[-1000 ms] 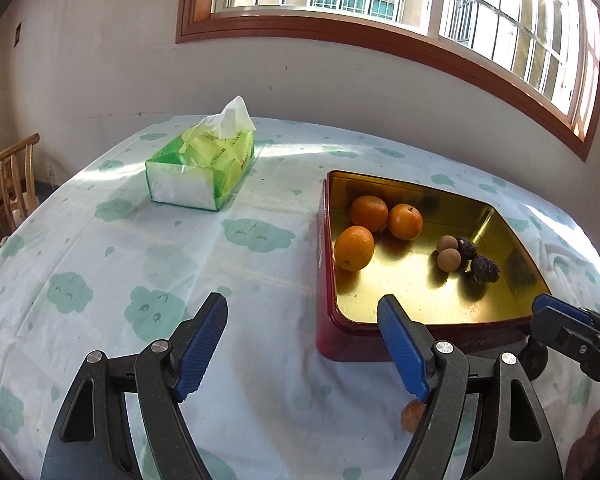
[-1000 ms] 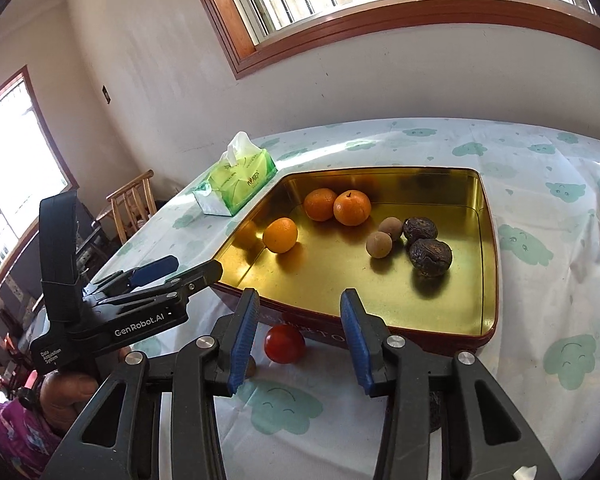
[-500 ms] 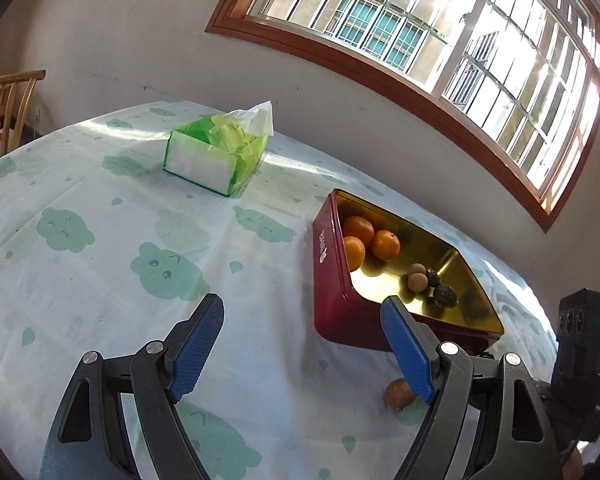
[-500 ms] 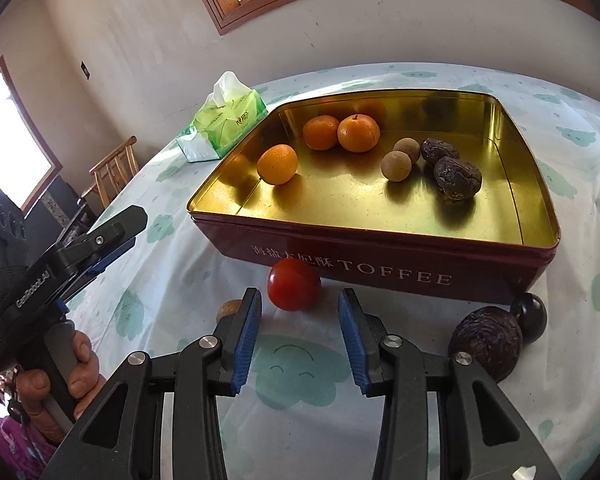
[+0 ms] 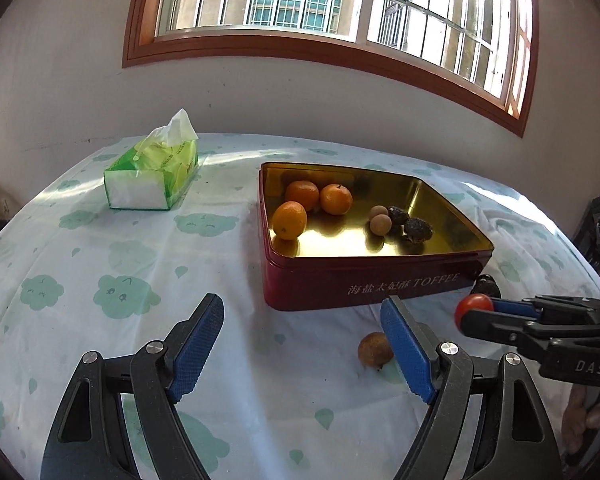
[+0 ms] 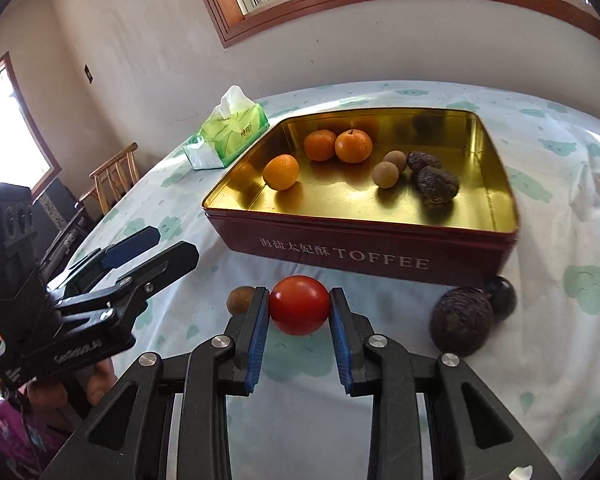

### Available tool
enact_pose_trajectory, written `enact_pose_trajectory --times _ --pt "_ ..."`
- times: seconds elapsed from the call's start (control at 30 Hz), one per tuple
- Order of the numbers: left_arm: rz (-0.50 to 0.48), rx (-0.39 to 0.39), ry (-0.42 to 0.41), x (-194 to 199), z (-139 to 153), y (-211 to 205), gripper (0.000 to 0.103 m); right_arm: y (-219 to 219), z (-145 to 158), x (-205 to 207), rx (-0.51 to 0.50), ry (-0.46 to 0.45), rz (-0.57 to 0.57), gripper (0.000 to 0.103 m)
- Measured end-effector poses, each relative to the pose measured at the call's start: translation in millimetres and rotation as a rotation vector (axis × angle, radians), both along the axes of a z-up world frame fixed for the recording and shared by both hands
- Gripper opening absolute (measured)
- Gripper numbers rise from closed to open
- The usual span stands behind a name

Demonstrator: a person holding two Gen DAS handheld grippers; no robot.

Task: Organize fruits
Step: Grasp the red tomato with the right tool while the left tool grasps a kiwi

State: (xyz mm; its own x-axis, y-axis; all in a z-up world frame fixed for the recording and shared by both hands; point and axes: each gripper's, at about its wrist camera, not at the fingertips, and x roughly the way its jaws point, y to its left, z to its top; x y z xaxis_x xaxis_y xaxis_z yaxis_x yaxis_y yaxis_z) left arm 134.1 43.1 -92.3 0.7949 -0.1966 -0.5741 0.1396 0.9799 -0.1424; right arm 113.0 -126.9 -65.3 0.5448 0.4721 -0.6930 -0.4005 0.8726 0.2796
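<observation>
Here the right tongs are closed on a red tomato, both blue pads pressed against its sides, the fruit sitting just in front of the red tin's lettered wall; whether it rests on the cloth or hangs clear of it I cannot tell. In the left wrist view the same tomato shows at three o'clock, at the tip of the right tongs. The left tongs stand wide open with nothing between the pads, above the cloth-covered worktop; in the right wrist view they lie at nine o'clock.

Just beside the tomato, at its nine o'clock, a small brown fruit lies on the cloth; at three o'clock sit a large wrinkled dark fruit and, touching it from behind, a small smooth dark one, both near the tin's corner.

Beyond them the tin holds three oranges toward its ten o'clock side, two of them touching; two small tan fruits at the centre; two wrinkled dark fruits just to their right.

Farther off, at eleven o'clock, a green tissue pack stands apart from the tin; a wooden chair is past the worktop's edge.
</observation>
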Motion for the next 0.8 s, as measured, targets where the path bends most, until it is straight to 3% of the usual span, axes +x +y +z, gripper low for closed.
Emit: enact_pose_trajectory --times 0.13,0.33,0.47,0.67,0.7,0.77,0.8 --pt "-0.015 0.032 0.017 -5 -1 -11 0.081 -60 5 -32 -0.043 -0.037 -0.107 0.027" --pt "-0.043 0.064 0.078 3 -5 -30 0.081 -142 -7 -33 -0.008 0.003 -0.291 0.027" --pt "-0.059 0.161 0.081 6 -8 -49 0.081 -157 -12 -19 0.002 0.015 -0.323 0.027" --pt "-0.077 0.203 0.11 18 -13 -63 0.081 -155 -16 1 0.012 0.032 -0.317 0.028" --pt "-0.08 0.199 0.116 20 -15 -64 0.078 -157 -17 1 0.021 0.036 -0.318 0.028" --pt "-0.1 0.174 0.148 24 -20 -64 0.062 -159 -17 2 0.038 0.035 -0.32 0.028" --pt "-0.102 0.173 0.178 28 -24 -64 0.037 -160 -18 3 0.042 0.042 -0.321 0.028"
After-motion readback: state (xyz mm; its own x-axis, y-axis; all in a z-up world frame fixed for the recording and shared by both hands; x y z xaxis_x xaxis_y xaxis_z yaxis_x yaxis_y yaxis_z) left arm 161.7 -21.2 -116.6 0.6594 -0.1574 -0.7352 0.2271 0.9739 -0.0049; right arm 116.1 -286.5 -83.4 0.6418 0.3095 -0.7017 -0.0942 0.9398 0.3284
